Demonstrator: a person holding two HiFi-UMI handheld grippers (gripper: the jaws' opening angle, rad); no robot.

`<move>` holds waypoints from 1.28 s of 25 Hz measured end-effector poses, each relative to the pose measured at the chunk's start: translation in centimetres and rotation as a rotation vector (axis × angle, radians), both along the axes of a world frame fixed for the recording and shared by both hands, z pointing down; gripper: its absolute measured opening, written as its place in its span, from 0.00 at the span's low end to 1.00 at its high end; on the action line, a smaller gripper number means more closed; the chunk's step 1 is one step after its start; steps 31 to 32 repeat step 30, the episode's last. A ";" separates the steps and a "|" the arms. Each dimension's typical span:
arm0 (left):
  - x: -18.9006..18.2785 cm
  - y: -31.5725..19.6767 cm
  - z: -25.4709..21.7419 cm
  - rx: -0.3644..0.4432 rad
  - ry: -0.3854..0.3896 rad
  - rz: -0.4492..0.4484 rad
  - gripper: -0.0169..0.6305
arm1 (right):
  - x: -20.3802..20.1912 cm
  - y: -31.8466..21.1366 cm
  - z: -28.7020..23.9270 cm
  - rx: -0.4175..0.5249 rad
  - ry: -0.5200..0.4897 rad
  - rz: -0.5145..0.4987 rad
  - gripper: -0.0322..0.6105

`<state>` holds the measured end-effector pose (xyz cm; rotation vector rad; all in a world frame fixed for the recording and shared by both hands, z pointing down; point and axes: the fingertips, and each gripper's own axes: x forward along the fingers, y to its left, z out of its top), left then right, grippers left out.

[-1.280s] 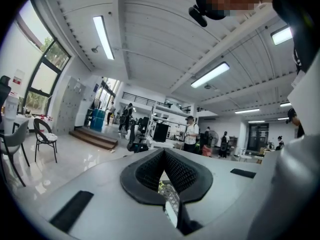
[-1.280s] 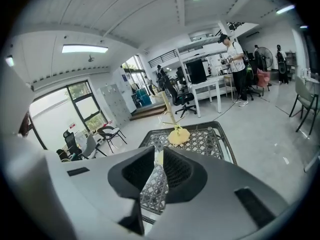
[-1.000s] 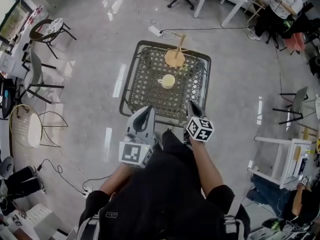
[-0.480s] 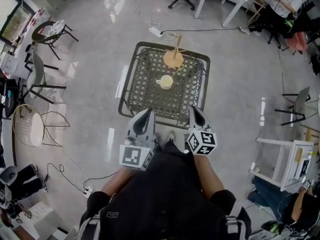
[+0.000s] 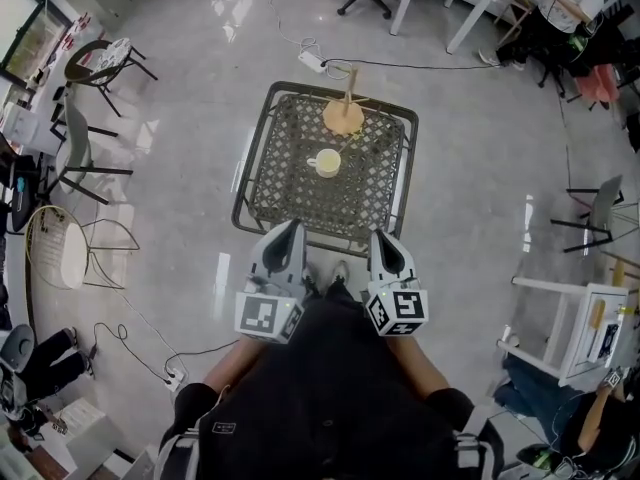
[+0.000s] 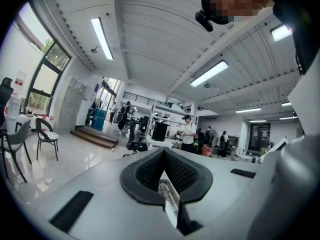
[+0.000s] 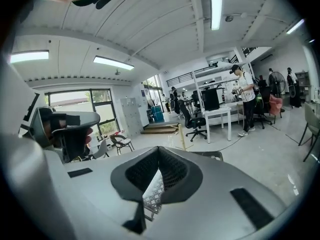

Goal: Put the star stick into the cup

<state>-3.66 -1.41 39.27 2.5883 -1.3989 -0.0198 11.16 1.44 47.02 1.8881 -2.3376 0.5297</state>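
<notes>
Both grippers hang close to the person's body, short of the near edge of the mesh worktop (image 5: 262, 138), so the step in hand looks like the reach for the stick. The left gripper (image 5: 290, 228) and the right gripper (image 5: 378, 236) each have their jaws closed tip to tip, with nothing between them.

The stick (image 5: 349, 88) stands upright on a round wooden base (image 5: 344, 120) at the far side of the worktop. From here I cannot tell whether it bears a star. The cup (image 5: 328, 163) sits just nearer than the base, apart from it, around the middle of the mesh.

To do this well, the right jaws should probably be opened before they arrive, then brought in level over the cup without brushing it. A grip on the shaft above the base seems safest, followed by a straight lift. The base may come up too, so the left gripper could pin it. The light cup may tip, so lower the stick in gently.
</notes>
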 end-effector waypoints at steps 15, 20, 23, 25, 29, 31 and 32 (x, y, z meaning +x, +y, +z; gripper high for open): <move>1.6 -0.1 0.6 -0.012 -0.009 0.005 0.05 | 0.6 -0.2 0.2 0.013 0.012 -0.026 0.07; 1.9 -0.3 0.6 -0.011 -0.008 -0.001 0.05 | 0.9 -0.4 0.2 0.011 0.010 -0.032 0.07; 1.9 -0.3 0.7 -0.016 -0.002 -0.007 0.05 | 1.0 -0.5 0.3 0.010 0.012 -0.034 0.07; 1.7 -0.4 0.7 -0.018 -0.001 -0.012 0.05 | 0.9 -0.7 0.4 0.011 0.012 -0.037 0.07; 1.6 -0.7 0.6 -0.019 -0.002 -0.019 0.05 | 0.9 -1.1 0.2 0.012 0.012 -0.041 0.07; 1.6 -0.8 0.5 -0.019 -0.002 -0.020 0.05 | 0.9 -1.2 0.2 0.012 0.012 -0.042 0.07; 1.6 -0.8 0.5 -0.019 -0.002 -0.020 0.05 | 0.9 -1.2 0.2 0.012 0.012 -0.042 0.07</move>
